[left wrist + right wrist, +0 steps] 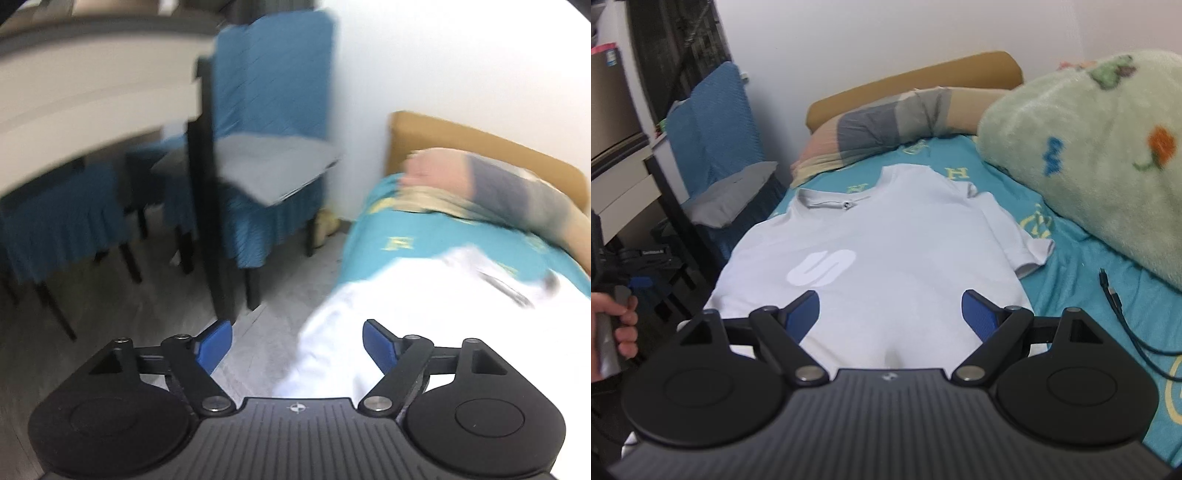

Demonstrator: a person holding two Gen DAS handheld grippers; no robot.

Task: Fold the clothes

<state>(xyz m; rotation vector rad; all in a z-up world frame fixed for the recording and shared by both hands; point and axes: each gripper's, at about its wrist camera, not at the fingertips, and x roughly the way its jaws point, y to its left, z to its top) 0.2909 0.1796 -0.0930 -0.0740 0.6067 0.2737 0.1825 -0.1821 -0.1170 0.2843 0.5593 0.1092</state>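
Closest in the left wrist view, the left gripper [297, 345] hangs with its blue pads spread wide and nothing between them, over the near left edge of the white shirt [388, 314], where the bed [406, 236] drops to the floor. That view is smeared, so detail is poor, but a blue-covered chair [273, 147] and a dark table leg [207, 206] stand near the bedside, which leaves little room on that side. In the right wrist view, the right gripper [890, 314] is likewise fully open and empty, poised above the shirt's hem. The shirt [886, 251] lies flat and unfolded on the teal sheet [1089, 280], collar toward the pillow [886, 118], with one sleeve spread out to the right and the other not clearly visible at the bed's edge. I judge the folding has not yet begun; the next move seems to call for each gripper to pinch a side or sleeve and carry it across. On the right, a fluffy green blanket [1089, 147] is heaped close by and a dark cable [1119, 306] trails beside the shirt, so sweeping that way could snag it. The person's hand [617, 332] shows at the left edge.
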